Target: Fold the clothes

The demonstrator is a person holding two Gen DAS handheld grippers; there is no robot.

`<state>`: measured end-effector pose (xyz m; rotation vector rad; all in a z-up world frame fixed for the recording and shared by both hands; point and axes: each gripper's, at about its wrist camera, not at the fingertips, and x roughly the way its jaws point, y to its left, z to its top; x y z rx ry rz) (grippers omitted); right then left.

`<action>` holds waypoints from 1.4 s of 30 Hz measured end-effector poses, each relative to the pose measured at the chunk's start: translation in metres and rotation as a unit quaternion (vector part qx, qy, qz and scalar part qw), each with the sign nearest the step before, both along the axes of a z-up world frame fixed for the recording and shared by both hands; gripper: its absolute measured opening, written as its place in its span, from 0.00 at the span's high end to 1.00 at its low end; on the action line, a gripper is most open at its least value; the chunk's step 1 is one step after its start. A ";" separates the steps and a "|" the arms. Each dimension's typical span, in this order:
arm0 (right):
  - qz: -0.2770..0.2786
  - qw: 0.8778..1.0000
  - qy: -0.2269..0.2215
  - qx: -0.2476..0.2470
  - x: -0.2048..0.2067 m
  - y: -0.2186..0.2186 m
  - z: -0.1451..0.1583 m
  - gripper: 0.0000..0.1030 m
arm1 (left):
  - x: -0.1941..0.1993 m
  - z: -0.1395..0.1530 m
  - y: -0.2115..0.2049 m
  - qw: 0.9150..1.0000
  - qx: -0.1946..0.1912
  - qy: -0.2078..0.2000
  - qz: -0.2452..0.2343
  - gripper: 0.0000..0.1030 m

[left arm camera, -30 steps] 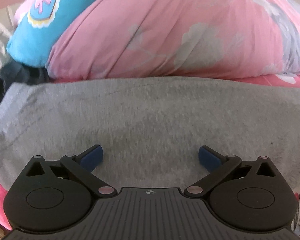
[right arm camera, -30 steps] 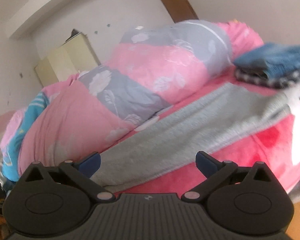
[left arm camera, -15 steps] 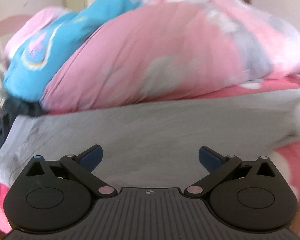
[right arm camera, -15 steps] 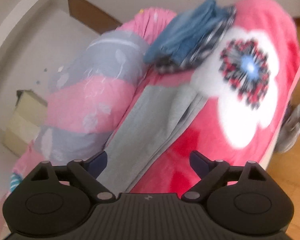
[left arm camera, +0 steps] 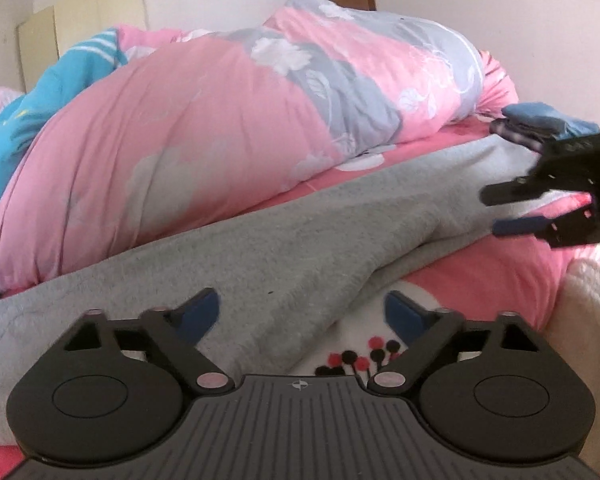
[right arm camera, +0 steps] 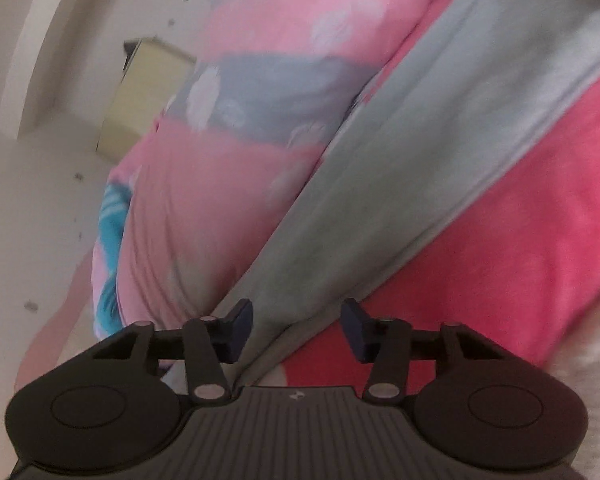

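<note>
Currently the grey garment (left arm camera: 284, 248) lies stretched along the pink bed (left arm camera: 496, 268), beside the rolled pink-and-grey quilt (left arm camera: 228, 120). The left claw (left arm camera: 302, 312) hovers with jaws spread wide over the garment's near edge, gripping nothing. The right claw (right arm camera: 296, 330), tilted and partly parted, straddles that same edge near the garment's far end, empty too.

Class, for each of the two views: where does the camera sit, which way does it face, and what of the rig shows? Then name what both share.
Left wrist: on the left hand-held gripper, facing along the grey garment toward the quilt; the right hand-held gripper shows.
Right wrist: on the right hand-held gripper, rolled, over the garment's edge; only its own fingers show.
Shared: garment, quilt, cabinet.
</note>
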<state>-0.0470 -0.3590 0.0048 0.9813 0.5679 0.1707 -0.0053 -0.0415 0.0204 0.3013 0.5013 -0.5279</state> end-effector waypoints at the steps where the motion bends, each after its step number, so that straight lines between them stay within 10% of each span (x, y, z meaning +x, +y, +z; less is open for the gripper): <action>1: 0.000 1.000 0.002 -0.001 0.003 0.002 0.001 0.62 | -0.002 -0.002 0.001 1.000 0.004 -0.002 -0.004 0.25; 10: -0.139 0.990 0.021 0.018 -0.033 -0.059 0.001 0.70 | -0.001 -0.011 -0.004 0.999 -0.011 -0.008 -0.044 0.41; 21: -0.333 0.939 0.033 0.080 -0.092 -0.174 -0.017 0.68 | 0.005 -0.021 -0.032 0.997 0.035 -0.036 -0.067 0.48; 35: -0.330 0.942 0.032 0.050 -0.071 -0.209 -0.026 0.70 | 0.005 -0.028 -0.054 0.993 0.080 -0.040 -0.072 0.49; 37: -0.329 0.944 0.026 0.027 -0.065 -0.211 -0.022 0.97 | 0.006 -0.028 -0.054 0.994 0.080 -0.035 -0.070 0.49; 42: -0.337 0.941 -0.031 -0.011 -0.079 -0.213 0.012 1.00 | 0.007 -0.028 -0.051 0.994 0.087 -0.035 -0.059 0.49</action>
